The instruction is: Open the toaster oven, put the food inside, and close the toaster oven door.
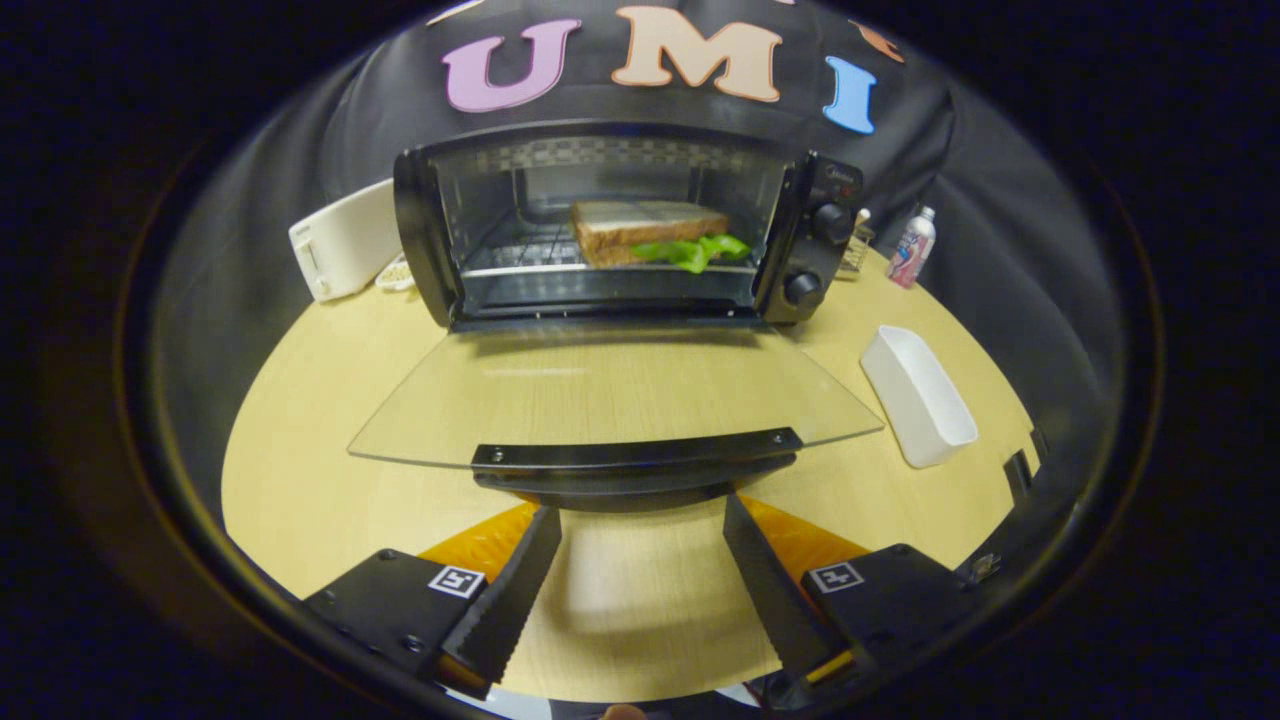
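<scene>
Jaws apart, empty, below door handle (635,472) | sandwich (650,235) inside toaster oven (625,225) | labels unreadable

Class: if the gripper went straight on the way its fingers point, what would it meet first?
Probably the door handle just ahead of the open gripper, then the glass door; depth is unclear, so it might pass underneath.
</scene>
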{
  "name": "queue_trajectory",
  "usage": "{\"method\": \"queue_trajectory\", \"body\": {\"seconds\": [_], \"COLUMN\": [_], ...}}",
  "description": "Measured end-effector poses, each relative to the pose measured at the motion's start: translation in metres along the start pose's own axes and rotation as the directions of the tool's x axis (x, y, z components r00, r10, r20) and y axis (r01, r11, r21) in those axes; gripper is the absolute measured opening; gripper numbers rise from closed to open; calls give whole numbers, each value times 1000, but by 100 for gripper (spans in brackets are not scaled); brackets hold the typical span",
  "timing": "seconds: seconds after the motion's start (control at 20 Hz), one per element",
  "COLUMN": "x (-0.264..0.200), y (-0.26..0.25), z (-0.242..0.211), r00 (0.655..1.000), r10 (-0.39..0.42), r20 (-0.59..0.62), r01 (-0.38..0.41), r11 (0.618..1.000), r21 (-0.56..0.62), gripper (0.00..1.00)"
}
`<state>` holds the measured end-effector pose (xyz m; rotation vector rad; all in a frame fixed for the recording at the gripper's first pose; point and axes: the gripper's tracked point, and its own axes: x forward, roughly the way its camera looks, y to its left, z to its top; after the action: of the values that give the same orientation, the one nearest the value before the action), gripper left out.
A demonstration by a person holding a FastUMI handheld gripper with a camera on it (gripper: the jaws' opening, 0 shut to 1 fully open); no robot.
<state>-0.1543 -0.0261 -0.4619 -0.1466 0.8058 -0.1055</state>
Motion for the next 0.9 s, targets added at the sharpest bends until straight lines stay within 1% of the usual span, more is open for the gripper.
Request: {"method": "queue_trajectory", "body": {"seconds": [0.2,0.5,0.55,0.9], "x": [-10,-5,-4,0], "y": [4,18,18,31], "z": [36,87,92,147], "r00": [998,987,987,963], "r10": [6,35,34,71], "r20": [69,159,159,261], "r01": [-8,-41,-41,-97], "r11": [1000,999,999,991], "r21": [25,32,37,90], "gripper": [100,100,100,100]}}
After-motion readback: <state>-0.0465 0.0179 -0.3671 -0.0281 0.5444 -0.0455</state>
